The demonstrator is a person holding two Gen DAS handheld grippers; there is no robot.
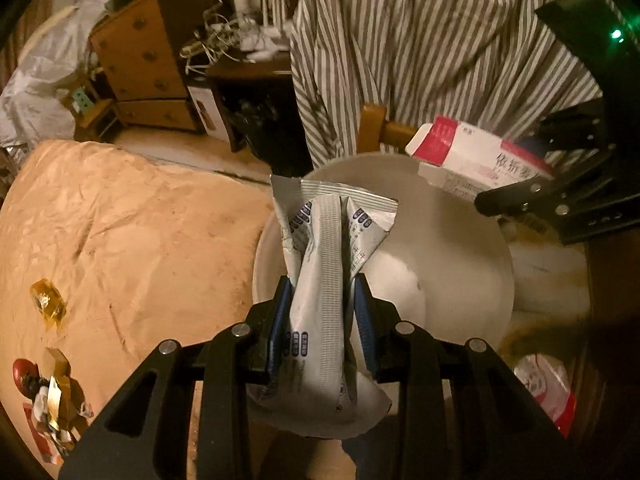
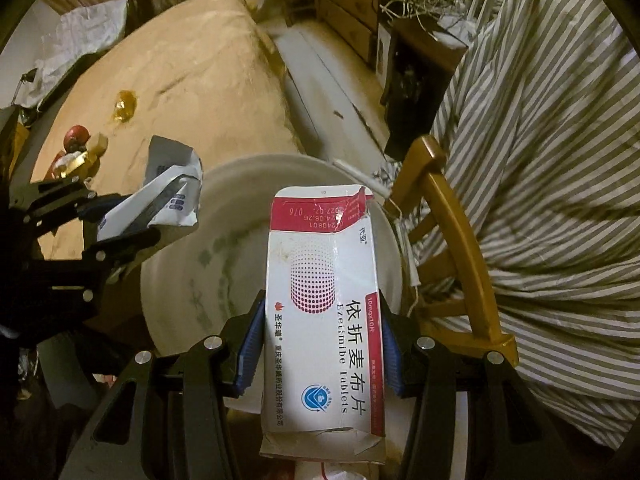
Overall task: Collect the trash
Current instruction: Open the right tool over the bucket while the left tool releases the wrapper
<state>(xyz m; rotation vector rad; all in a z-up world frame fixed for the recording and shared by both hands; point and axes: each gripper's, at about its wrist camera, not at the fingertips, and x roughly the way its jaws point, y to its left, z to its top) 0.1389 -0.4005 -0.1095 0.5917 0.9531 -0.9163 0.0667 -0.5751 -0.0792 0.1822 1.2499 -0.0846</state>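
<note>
- Left gripper (image 1: 322, 312): jaws clamped on the wrapper (image 1: 328, 280), long axis forward, white bin (image 1: 472, 248) directly beneath.
- Right gripper (image 2: 322, 348): jaws clamped on the tablet box (image 2: 324, 312), lengthwise, also above the bin.

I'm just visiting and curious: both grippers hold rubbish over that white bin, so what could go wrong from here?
1. The silver packet is long and floppy in the left gripper; its top leans toward the bin rim and might fall outside onto the bed.
2. The tablet box in the right gripper is torn open; anything left inside might slide out.
3. Both grippers crowd one bin opening and might bump.
</note>
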